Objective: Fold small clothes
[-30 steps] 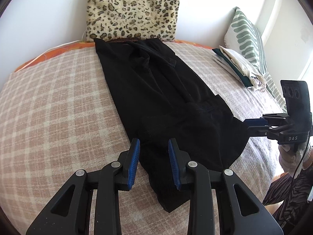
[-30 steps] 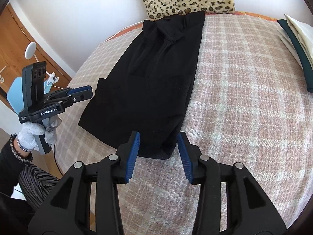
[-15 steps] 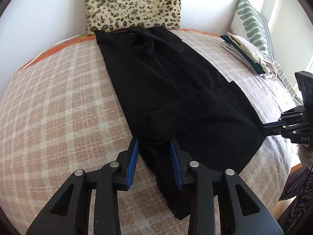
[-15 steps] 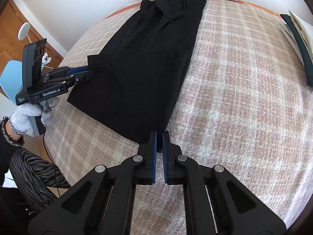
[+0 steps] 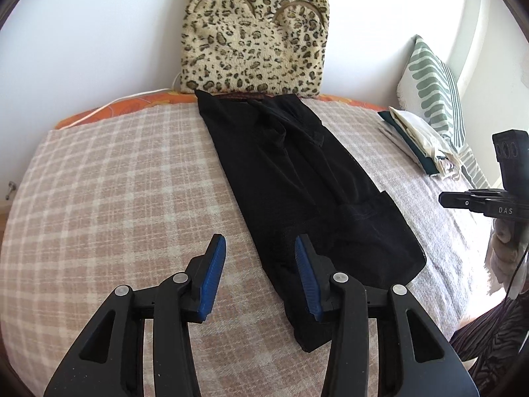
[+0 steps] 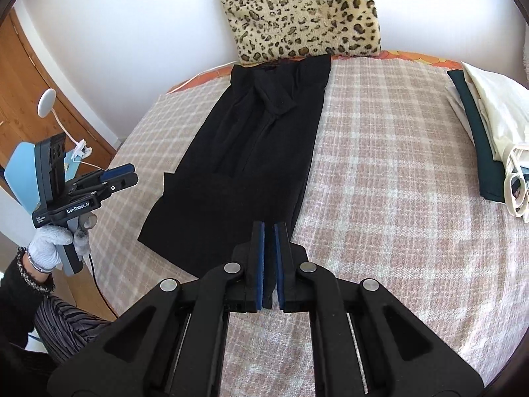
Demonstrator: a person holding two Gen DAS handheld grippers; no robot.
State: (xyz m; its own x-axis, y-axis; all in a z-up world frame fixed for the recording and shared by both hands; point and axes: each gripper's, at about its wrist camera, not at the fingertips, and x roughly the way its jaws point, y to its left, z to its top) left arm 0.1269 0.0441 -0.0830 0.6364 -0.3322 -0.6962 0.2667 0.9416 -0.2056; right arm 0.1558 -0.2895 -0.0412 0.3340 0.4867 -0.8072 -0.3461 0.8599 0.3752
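A long black garment [image 5: 297, 178] lies flat on the checked blanket [image 5: 115, 198], running from the leopard cushion toward me. My left gripper [image 5: 259, 256] hovers over its near left edge. Its jaws are opening and press on nothing; the cloth lies below them. In the right wrist view the left gripper [image 6: 127, 173] hangs off the garment's [image 6: 251, 152] left side. My right gripper [image 6: 269, 258] is shut above the near right corner, which its fingers hide. In the left wrist view the right gripper [image 5: 444, 198] sits clear of the cloth, with nothing hanging from it.
A leopard cushion [image 5: 254, 33] leans on the white wall. A striped green pillow [image 5: 433, 86] and a stack of folded clothes [image 6: 486, 125] lie at the bed's right. A wooden door [image 6: 20, 99], a blue chair [image 6: 20, 172] and a gloved hand [image 6: 49, 244] are at the left.
The right gripper closed from open and lifted off the garment's corner. The left jaws spread wider and rose. The garment's near end now lies flatter.
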